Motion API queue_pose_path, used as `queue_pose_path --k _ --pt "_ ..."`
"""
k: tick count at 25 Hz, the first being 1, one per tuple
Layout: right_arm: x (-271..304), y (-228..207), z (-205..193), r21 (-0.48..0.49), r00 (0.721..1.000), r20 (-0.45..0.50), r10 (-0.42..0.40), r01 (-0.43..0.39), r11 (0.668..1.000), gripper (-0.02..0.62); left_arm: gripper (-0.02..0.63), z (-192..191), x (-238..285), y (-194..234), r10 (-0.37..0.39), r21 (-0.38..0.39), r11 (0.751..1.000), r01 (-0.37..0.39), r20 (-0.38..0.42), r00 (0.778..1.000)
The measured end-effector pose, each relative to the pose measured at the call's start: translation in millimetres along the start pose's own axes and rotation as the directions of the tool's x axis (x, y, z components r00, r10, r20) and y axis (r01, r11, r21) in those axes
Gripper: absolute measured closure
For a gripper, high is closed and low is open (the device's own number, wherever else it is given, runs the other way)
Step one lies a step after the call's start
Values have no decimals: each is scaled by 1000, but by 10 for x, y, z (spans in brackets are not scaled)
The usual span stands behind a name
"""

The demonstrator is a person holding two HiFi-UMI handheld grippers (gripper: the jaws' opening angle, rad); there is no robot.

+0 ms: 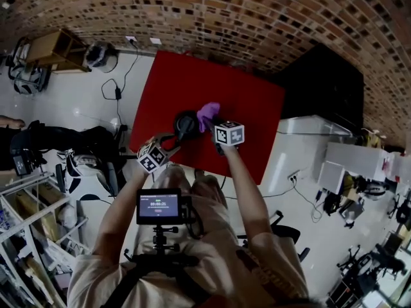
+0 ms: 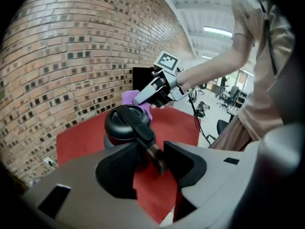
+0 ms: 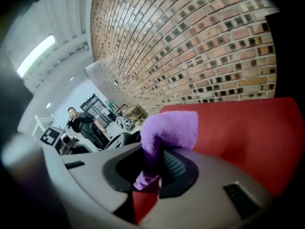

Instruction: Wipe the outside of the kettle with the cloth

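Setting: a brick wall (image 1: 212,11) bounds a white floor (image 1: 77,101) on which a red tabletop (image 1: 257,101) stands. At the tabletop's 10 o'clock are a wooden shelf unit (image 1: 54,49) and a floor cable (image 1: 119,85); at its 8 o'clock is a metal rack (image 1: 29,220).

Left gripper (image 2: 151,156): the jaws are pressed onto the handle (image 2: 145,138) of the black kettle (image 2: 125,123). The kettle stands upright near the tabletop's centre, lid on.

Purple cloth (image 3: 169,128): bunched at the kettle's 1 o'clock, it hides part of the kettle's far flank in the head view. Whether it touches the kettle cannot be told.

Right gripper (image 3: 153,168): it pinches the cloth's lower fold. The rest bulges above the jaws and blocks much of that gripper's view. A person in dark clothes (image 3: 78,120) stands beyond, off the tabletop.

At the tabletop's 3 o'clock are a black cabinet (image 1: 321,82) and white boxes (image 1: 340,165).
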State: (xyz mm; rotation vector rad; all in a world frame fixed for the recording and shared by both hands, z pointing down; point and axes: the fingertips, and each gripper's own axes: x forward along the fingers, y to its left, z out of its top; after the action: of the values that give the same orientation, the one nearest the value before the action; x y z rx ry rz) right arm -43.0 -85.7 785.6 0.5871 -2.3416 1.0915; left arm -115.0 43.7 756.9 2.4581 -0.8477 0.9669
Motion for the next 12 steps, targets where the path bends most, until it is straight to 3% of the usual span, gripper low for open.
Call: queue_pose_path --k 2,4,6,12 --pt "129 4 -102 -2 1000 -29 4 -4 1000 509 445 -5 10 -30 10 98 995 -5 -55 998" --pt "194 -115 -205 45 999 -30 -18 20 999 511 446 -41 12 -24 19 141 990 -6 -95 995" --pt "259 -307 -418 96 997 -63 -48 53 994 512 449 -99 -7 -6 27 139 990 -11 -114 993" --pt "668 -617 -1289 115 959 -271 -81 116 987 514 482 -263 -169 149 83 118 991 -65 -152 985"
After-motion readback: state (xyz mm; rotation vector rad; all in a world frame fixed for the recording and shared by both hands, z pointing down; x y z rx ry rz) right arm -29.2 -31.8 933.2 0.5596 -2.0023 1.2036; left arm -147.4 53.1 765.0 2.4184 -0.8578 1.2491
